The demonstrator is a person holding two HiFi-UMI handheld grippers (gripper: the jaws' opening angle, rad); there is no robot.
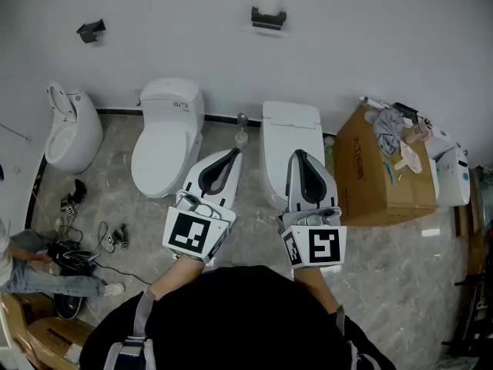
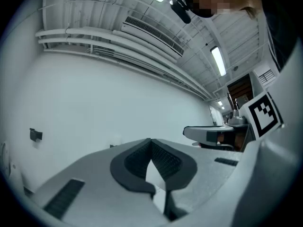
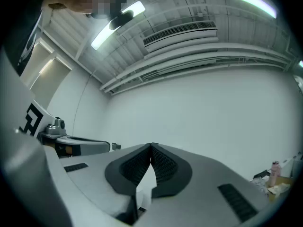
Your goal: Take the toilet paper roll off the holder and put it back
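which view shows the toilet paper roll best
The head view: the toilet paper roll sits white on its dark holder on the wall, with nothing in front of it. The left and right gripper views face the wall and show at most a tiny speck there, too small to identify.

No lettering can be read anywhere; print on the side of the cardboard box (image 1: 383, 182) is too small to decipher.

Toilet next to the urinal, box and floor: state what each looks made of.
Toilet: probably glazed ceramic, going by its glossy white, smooth surface. Box: brown cardboard, matte, with open flaps. Floor: polished stone or marble-look tile, grey-veined and reflective.
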